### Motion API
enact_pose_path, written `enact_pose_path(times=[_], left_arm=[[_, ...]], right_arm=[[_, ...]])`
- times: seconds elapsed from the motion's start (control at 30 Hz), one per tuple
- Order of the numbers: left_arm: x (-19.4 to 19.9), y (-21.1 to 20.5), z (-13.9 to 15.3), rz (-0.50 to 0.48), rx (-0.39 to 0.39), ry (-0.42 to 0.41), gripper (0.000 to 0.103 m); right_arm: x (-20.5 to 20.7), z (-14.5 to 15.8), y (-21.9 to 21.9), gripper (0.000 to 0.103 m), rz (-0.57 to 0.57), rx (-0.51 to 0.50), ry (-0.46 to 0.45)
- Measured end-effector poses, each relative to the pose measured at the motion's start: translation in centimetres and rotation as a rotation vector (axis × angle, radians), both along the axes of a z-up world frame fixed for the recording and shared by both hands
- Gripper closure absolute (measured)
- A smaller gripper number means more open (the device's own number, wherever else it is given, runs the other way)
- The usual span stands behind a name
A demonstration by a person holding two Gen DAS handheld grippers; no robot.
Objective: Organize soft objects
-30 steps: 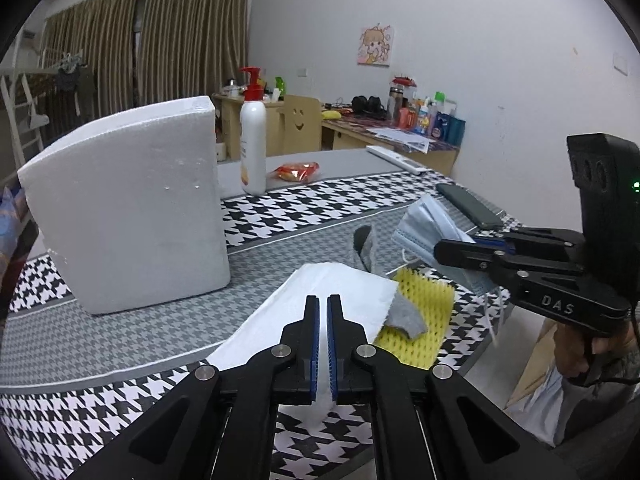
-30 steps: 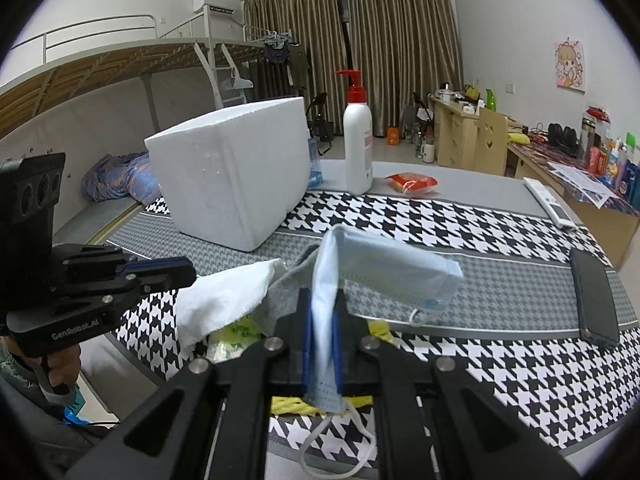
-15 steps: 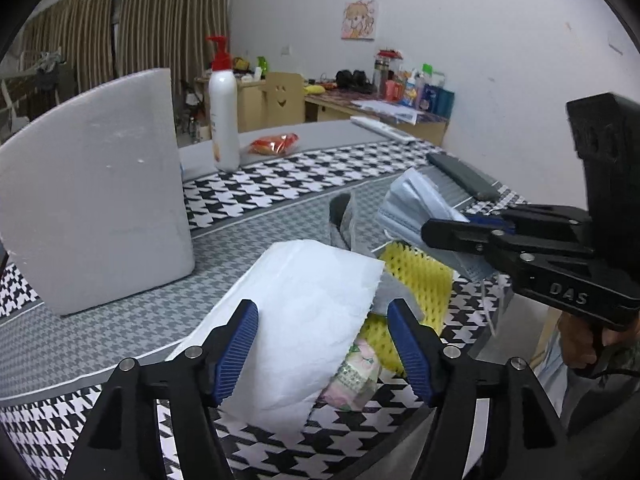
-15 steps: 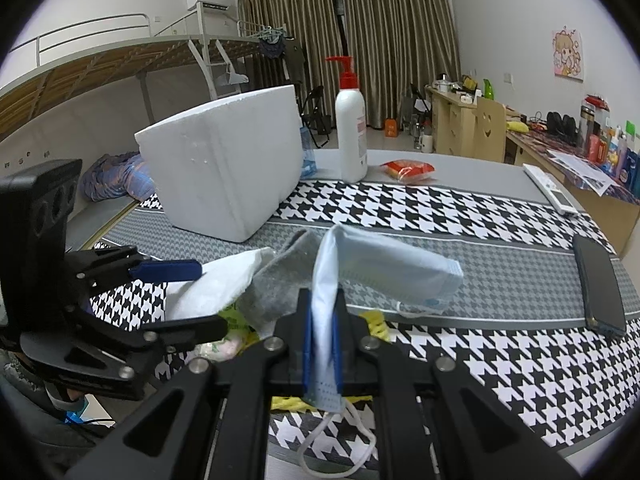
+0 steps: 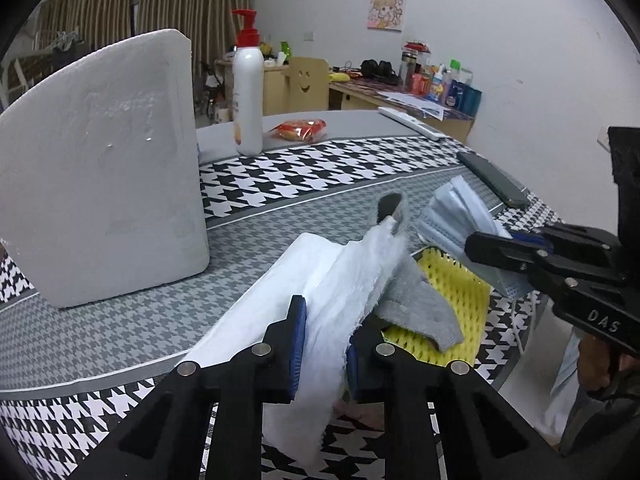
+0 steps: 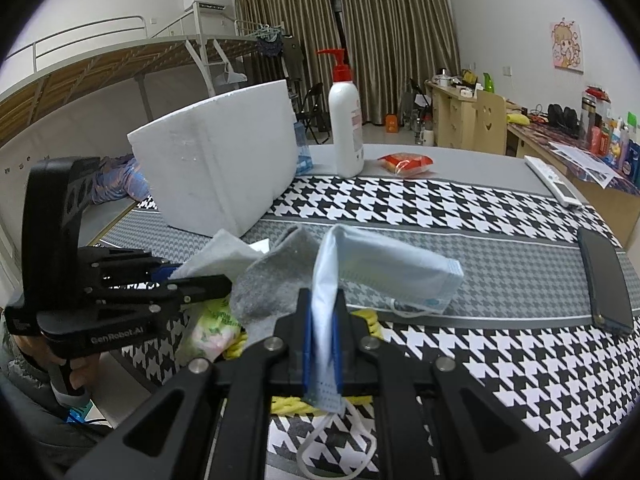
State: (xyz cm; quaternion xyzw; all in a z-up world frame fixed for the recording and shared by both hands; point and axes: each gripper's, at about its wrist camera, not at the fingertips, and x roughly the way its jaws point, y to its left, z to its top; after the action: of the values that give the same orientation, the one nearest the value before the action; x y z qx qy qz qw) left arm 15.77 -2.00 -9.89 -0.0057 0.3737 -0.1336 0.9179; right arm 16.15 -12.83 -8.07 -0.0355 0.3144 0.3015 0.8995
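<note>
In the left wrist view my left gripper (image 5: 325,354) has its jaws closing, and both blue pads press a raised fold of the white paper towel (image 5: 344,280). A grey sock (image 5: 416,304) lies over a yellow mesh pad (image 5: 456,292) just right of the towel. My right gripper (image 6: 322,328) is shut on a light blue face mask (image 6: 384,260), which hangs above the pile with its ear loop dangling. From the right wrist view the left gripper (image 6: 188,276) sits at the left with the towel (image 6: 218,254) in it, beside the sock (image 6: 272,280).
A white foam box (image 5: 104,168) stands at the left on the houndstooth table cloth (image 5: 320,168). Behind it are a pump bottle (image 5: 248,92) and a red snack packet (image 5: 300,130). A phone (image 6: 604,280) and a remote (image 6: 554,186) lie at the right. A pastel packet (image 6: 212,328) sits by the table's near edge.
The left jaws went from shut to wide open over the towel, then closed on it, bunching it into a ridge. The left hand came forward and down. The right gripper held still.
</note>
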Motion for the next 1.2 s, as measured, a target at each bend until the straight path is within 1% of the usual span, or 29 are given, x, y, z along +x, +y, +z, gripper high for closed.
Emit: enact_pose_path(times=[0.03, 0.1, 0.13, 0.17, 0.37, 0.77, 1.03, 1.2], left_arm=[[-0.1, 0.1, 0.1, -0.003, -0.007, -0.005, 0.094], [-0.2, 0.4, 0.3, -0.005, -0.027, -0.004, 0.095], [-0.3, 0.5, 0.5, -0.008, -0.035, -0.007, 0.1], [-0.5, 0.7, 0.7, -0.009, -0.04, -0.015, 0.1], [-1.3, 1.7, 2.1, 0.015, -0.055, -0.06, 0.101], [-3.4, 3.3, 5.3, 0.066, -0.035, -0.173, 0.101], [-4.0, 4.1, 6.7, 0.088, -0.023, -0.22, 0.101], [-4.5, 4.4, 7.5, 0.089, -0.02, -0.245, 0.101]], right_arm=[[0.0, 0.0, 0.0, 0.092, 0.001, 0.0, 0.0], [0.0, 0.0, 0.1, 0.092, 0.002, 0.0, -0.003], [0.0, 0.1, 0.1, 0.092, 0.004, 0.0, -0.005], [-0.1, 0.2, 0.1, 0.092, 0.005, -0.001, -0.007], [-0.3, 0.9, 0.3, 0.092, 0.015, 0.004, -0.032], [-1.1, 3.4, 1.1, 0.092, 0.042, 0.019, -0.101], [-1.4, 4.6, 1.8, 0.092, 0.068, 0.025, -0.139], [-1.2, 5.1, 1.9, 0.092, 0.059, 0.031, -0.15]])
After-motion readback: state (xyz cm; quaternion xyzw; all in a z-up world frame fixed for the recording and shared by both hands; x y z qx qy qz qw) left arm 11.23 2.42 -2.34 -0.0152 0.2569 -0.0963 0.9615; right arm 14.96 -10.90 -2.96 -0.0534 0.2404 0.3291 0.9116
